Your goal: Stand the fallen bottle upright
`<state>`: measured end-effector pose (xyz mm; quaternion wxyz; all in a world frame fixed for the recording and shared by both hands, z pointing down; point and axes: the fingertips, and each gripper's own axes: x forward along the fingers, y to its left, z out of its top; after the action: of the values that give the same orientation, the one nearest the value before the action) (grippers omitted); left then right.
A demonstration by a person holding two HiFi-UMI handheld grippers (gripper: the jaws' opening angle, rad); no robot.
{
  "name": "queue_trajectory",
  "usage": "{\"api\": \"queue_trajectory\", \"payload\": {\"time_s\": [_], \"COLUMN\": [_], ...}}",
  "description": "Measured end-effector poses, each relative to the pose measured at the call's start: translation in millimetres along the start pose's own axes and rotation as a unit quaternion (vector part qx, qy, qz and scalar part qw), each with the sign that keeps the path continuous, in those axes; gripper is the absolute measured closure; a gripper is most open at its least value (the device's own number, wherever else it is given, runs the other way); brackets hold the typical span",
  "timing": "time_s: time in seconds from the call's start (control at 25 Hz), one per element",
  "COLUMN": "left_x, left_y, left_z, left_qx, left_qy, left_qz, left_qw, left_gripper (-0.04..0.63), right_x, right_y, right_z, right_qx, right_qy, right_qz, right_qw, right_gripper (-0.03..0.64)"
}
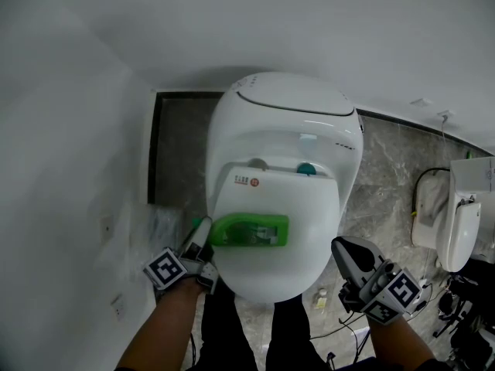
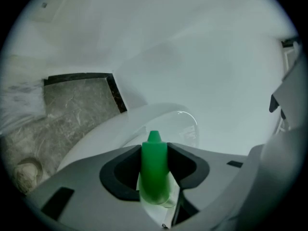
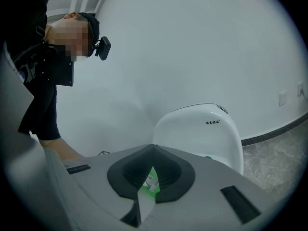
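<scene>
A white toilet (image 1: pixel 286 122) with the lid closed fills the middle of the head view. A white wall (image 1: pixel 69 130) takes the left side. Grey marble floor (image 1: pixel 387 176) lies at the right, where a second toilet (image 1: pixel 458 226) stands above black cables (image 1: pixel 448 319).

No legible txt; bottle (image 1: pixel 251 230) label, toilet (image 1: pixel 288 103) sticker blurred.

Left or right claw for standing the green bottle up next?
Left. The left claw grips the green bottle by its nozzle end on the toilet lid; the right claw is shut, empty, off the lid's opposite edge.
</scene>
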<state>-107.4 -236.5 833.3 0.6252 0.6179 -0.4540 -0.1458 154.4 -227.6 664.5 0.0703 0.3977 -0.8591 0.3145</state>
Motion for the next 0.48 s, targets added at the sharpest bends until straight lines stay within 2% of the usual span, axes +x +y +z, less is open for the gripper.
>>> {"api": "queue_trajectory", "payload": {"time_s": [0.12, 0.24, 0.36, 0.48], "left_x": [0, 1, 5, 10], "left_y": [-22, -46, -83, -116], "left_z": [7, 14, 14, 7], "left_qx": [0.036, 0.102, 0.178, 0.257], "left_qy": [0.001, 0.008, 0.021, 0.038], "left_qz": [0.002, 0.01, 0.007, 0.001], "left_qw": [0.9993, 0.9947, 0.9838, 0.9657], "left_gripper": [0.411, 0.411, 0.411, 0.411], "right_x": [-5, -11, -19, -27], "right_y": [2, 1, 2, 4], "right_z": [3, 7, 13, 20], "right_qx": [0.004, 0.001, -0.001, -0.001], "right_qy": [-0.001, -0.008, -0.013, -0.016], "right_qz": [0.002, -0.003, -0.001, 0.001], "right_qw": [1.0, 1.0, 1.0, 1.0], "right_gripper": [0.606, 0.606, 0.606, 0.606]}}
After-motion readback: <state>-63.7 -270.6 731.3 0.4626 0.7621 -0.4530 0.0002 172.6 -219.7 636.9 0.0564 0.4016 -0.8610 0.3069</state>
